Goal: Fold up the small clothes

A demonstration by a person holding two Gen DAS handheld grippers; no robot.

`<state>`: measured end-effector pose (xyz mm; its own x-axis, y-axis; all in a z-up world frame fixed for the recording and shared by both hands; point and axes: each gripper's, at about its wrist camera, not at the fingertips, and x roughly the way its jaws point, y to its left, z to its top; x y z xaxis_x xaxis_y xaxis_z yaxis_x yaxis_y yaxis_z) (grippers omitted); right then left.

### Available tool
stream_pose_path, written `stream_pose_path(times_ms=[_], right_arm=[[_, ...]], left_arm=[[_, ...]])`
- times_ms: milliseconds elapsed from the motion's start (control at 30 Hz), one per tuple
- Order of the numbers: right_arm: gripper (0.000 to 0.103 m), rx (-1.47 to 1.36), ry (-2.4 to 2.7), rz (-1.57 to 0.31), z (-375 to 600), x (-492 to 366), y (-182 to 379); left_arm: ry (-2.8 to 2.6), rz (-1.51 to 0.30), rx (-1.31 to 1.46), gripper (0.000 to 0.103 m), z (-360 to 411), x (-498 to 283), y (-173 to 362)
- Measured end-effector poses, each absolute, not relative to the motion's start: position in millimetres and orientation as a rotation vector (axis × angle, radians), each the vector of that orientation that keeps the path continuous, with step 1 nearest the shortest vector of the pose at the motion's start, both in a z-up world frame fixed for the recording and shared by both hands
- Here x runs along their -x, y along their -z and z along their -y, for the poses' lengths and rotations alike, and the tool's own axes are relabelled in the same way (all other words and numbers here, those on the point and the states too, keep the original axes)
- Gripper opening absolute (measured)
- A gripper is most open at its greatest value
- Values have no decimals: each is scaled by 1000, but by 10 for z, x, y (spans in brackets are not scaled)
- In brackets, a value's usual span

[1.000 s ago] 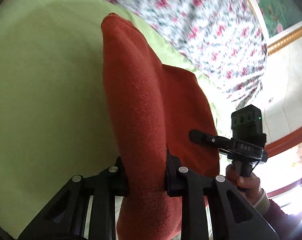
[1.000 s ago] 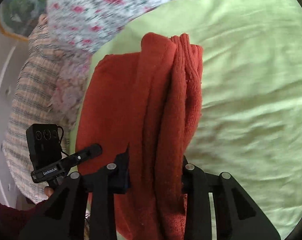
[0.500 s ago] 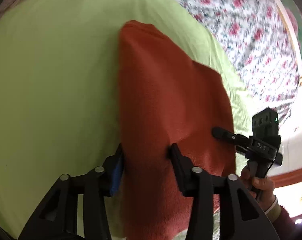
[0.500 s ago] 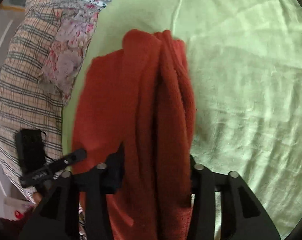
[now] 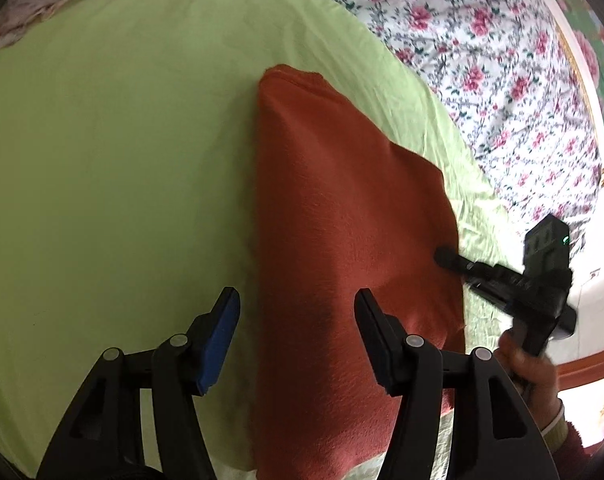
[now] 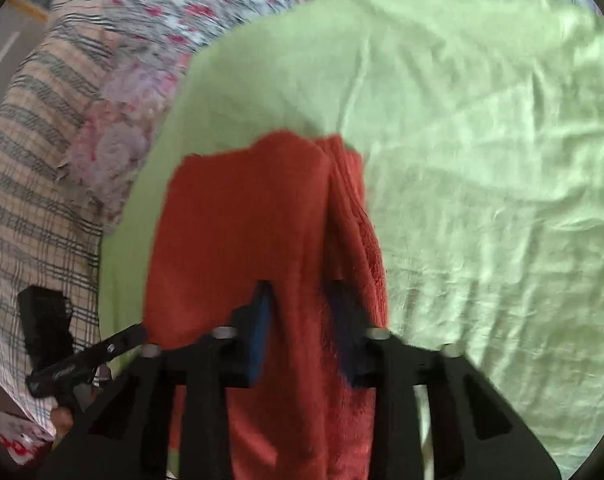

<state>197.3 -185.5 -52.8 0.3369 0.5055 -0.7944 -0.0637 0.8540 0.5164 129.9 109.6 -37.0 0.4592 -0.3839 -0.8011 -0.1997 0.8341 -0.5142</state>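
A rust-red knitted garment lies folded on the light green bedsheet. My left gripper is open, its jaws spread over the garment's near left edge without holding it. In the right wrist view the garment lies flat with a thicker ribbed fold along its right side. My right gripper is shut on the garment's near edge, the cloth pinched between its pads. The right gripper also shows in the left wrist view at the garment's right edge.
A floral quilt lies beyond the green sheet at the far right. A plaid blanket and a pale floral pillow lie to the left in the right wrist view. The bed's edge and a bright floor lie at the far right.
The garment has been lowered from hanging to lying flat on the sheet. My left gripper has opened and let go of it. My right gripper still pinches its edge.
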Motion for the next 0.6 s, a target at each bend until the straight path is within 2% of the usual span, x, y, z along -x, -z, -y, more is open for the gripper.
stream_pose_path(times_ms=[67,133,200,400,600], right_arm=[[9,-476,-400,-1138,1922,-1974,386],[9,-436,-429,-1041,1944,-1929,53],[9,-386,-423,-1027,1978,-1938,-45],[8,-359,-343,-1202,1986,-2153,646],[15,-458,-353,-1171,2102,-2017,537]], left_arm=[[142,-1099,590,60,-1004,-1342,327],[155,-1100,552,60,-895,-1366,302],[142,-1118,512,60,-797,-1403,340],[104,-1169,491,59,-732,-1417,504],[133,-1137,439,58,-751,-1094,289]])
